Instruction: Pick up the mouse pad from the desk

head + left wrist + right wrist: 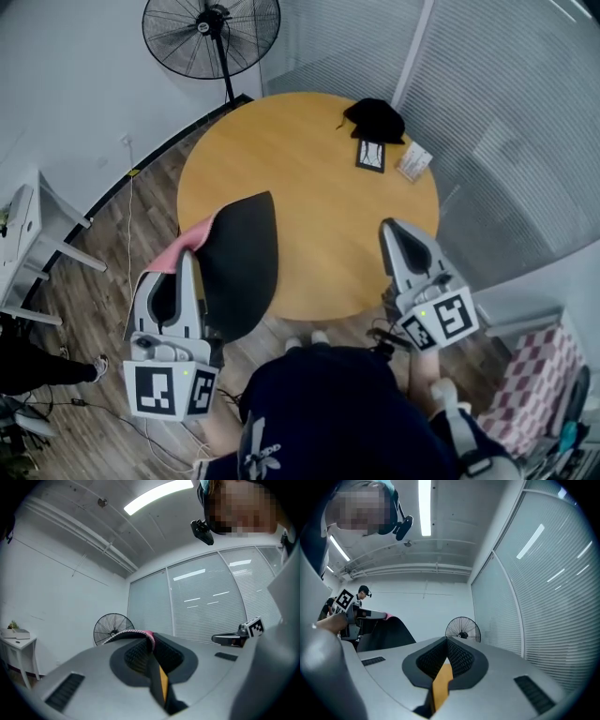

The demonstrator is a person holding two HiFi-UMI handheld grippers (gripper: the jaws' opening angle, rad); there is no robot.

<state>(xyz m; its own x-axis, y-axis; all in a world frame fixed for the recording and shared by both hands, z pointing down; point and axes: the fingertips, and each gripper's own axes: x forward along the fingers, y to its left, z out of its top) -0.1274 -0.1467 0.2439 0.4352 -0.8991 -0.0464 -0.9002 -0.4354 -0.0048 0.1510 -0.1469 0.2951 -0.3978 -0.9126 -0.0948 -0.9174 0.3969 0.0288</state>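
The mouse pad (246, 261) is black with a pink underside. My left gripper (192, 255) is shut on its pink edge, and the pad hangs from it over the near left rim of the round wooden table (319, 197). In the left gripper view the pad's pink edge (140, 634) curls out from between the closed jaws. In the right gripper view the pad (389, 632) drapes down from the left gripper (361, 613). My right gripper (389, 227) hovers at the table's near right rim, shut with nothing in it (446, 642).
At the table's far side lie a black cap (375, 117), a dark card (371, 156) and a white card (413, 161). A standing fan (211, 33) is beyond the table. A white shelf (23, 234) stands at the left and a pink checked seat (534, 366) at the near right.
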